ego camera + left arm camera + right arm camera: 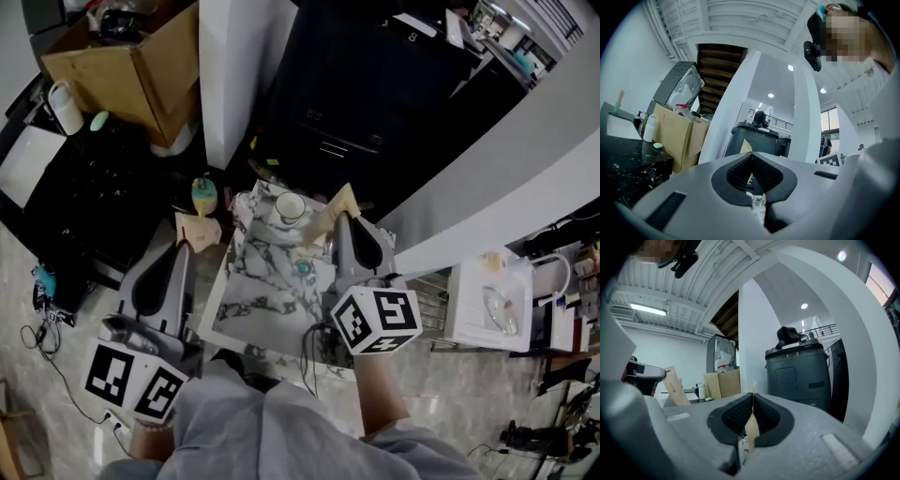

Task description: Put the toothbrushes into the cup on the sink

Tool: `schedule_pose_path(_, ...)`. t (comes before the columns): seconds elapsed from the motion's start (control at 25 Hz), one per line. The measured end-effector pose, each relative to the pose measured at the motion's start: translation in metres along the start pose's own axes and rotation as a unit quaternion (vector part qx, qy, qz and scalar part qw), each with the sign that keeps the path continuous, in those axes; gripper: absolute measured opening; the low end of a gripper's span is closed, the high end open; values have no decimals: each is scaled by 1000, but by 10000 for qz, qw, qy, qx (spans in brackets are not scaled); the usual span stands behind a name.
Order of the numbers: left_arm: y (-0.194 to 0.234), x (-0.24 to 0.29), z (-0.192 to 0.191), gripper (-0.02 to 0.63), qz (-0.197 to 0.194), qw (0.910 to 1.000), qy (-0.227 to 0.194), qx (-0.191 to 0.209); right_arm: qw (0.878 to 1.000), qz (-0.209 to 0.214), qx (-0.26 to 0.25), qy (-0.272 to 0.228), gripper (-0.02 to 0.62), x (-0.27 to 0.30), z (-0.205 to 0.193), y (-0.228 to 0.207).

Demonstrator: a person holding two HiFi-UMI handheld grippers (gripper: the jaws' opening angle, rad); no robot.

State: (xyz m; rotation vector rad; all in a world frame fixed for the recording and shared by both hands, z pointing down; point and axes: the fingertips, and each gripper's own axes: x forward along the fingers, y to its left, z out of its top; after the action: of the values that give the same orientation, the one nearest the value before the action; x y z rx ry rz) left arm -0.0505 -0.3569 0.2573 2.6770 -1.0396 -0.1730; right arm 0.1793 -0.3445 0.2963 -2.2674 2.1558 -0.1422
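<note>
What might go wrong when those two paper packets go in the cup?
1. The right gripper pinches its tan toothbrush packet by one end, so it might bend or slip out.
2. The white cup looks small on the sink; a nudge may tip it.
3. The left gripper holds a second packet; going in together, they might bump.

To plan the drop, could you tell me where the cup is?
Head view: the white cup stands at the marbled sink top's far end, just left of the right gripper's tan packet.
</note>
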Motion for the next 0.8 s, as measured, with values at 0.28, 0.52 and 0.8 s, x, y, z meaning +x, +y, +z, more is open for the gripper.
schedule_pose_path(0.28,37,-7,11,5,215,9997,-60,-61,9999,-141,-51,-73,2,37,7,2)
schedule_pose_path(0.52,65,-17,17,5,461,9989,-103,-43,9997,-249,-66,-24,2,69,-1,1)
schedule_pose_path(0.8,92,-28,22,6,776,9970,-66,49,9991,-369,-65,179,2,103,-25,-5)
